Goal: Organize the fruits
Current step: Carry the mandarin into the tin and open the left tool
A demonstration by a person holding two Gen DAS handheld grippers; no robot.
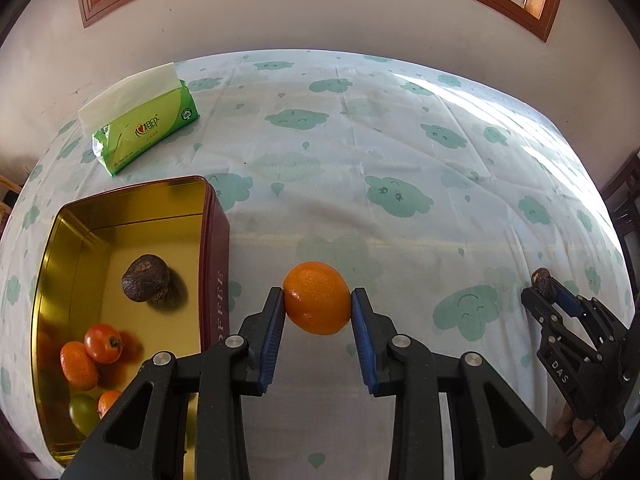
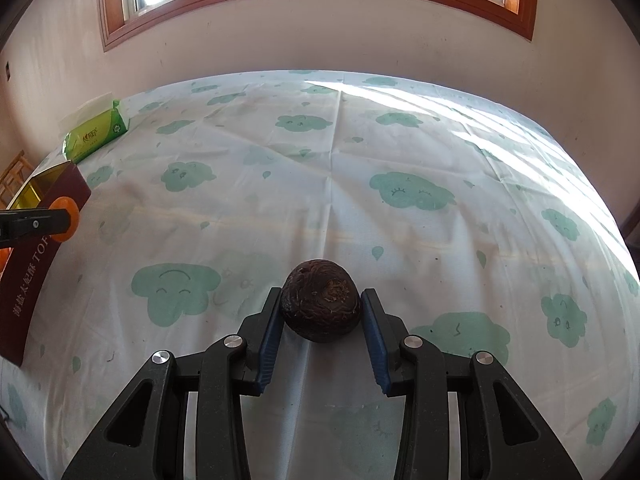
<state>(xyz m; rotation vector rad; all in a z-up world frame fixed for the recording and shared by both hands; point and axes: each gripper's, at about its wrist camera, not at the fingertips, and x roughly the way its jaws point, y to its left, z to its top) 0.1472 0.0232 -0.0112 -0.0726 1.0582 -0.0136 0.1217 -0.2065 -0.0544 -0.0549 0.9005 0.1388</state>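
Orange (image 1: 317,303) clamped in left gripper (image 1: 318,310) beside tin (image 1: 216,264); right gripper (image 2: 322,312) grips dark fruit (image 2: 320,306), both presumably tin-bound.

The left gripper (image 1: 318,304) and right gripper (image 2: 321,306) look alike: matte black angular linkage arms with triangular cut-outs, round silver pivot screws, and ribbed blue pads (image 1: 272,344) lining each finger. White "DAS" lettering marks the right gripper's body at four o'clock in the left view.
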